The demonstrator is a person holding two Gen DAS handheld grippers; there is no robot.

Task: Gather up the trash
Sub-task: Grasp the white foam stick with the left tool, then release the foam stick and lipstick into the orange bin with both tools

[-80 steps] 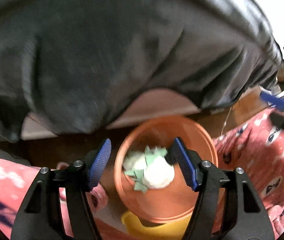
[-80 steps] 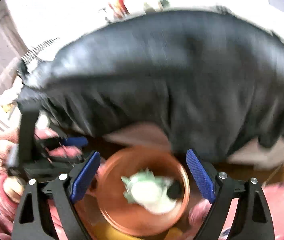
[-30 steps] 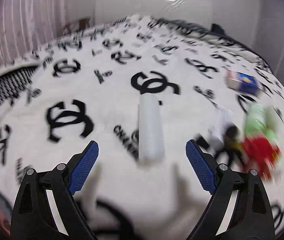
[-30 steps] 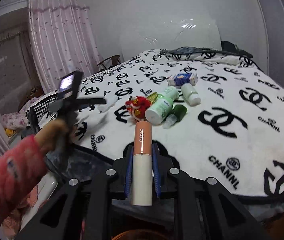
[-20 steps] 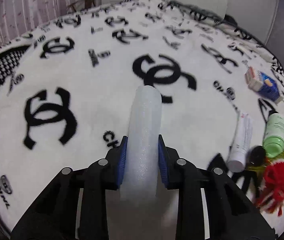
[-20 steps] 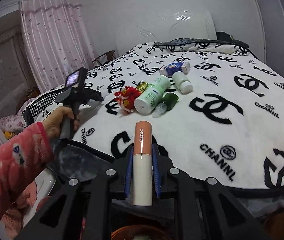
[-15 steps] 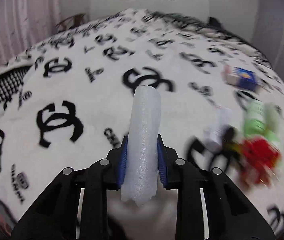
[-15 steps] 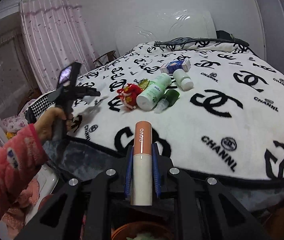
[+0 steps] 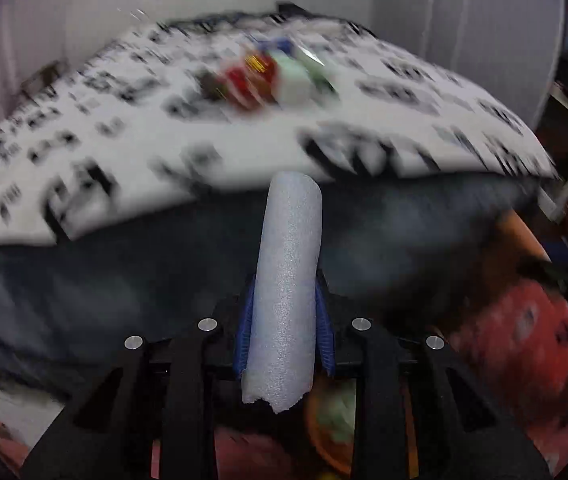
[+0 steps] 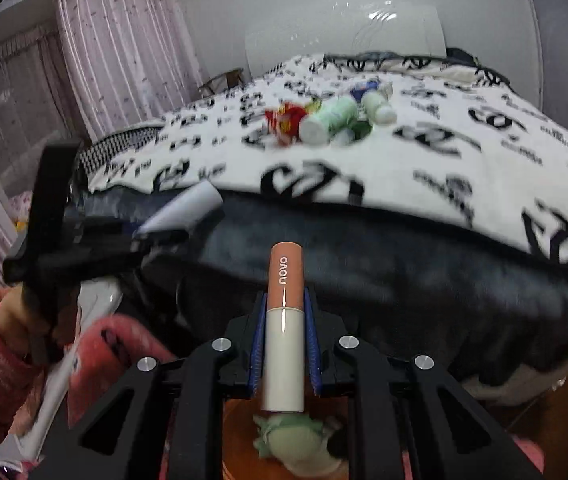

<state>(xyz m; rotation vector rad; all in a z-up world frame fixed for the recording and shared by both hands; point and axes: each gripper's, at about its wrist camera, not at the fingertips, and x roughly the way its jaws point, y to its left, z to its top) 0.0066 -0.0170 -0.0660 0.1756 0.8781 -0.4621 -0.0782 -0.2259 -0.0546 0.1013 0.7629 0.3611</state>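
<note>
Trash pieces are sitting in both grippers at this moment. The left gripper [image 9: 284, 328] is clamping a white foam tube [image 9: 287, 292] between its blue pads, and the tube is pointing forward toward the bed edge, with its torn end hanging near the camera. The right gripper [image 10: 284, 344] is squeezing a lipstick-like tube [image 10: 284, 328] with an orange cap and a cream body, which is standing along the fingers. Below this tube, an orange bin [image 10: 239, 440] is showing between the gripper arms, and a greenish crumpled wad [image 10: 296, 444] is lying inside it. On the white blanket with black logos [image 10: 444, 168], more items are lying close together: a red wrapper [image 10: 284, 120], a green bottle [image 10: 328, 120] and a small white bottle [image 10: 378, 106]. In the right wrist view, the left hand [image 10: 15, 312] in a pink sleeve is gripping the handle of the other gripper, which is blurred.
</note>
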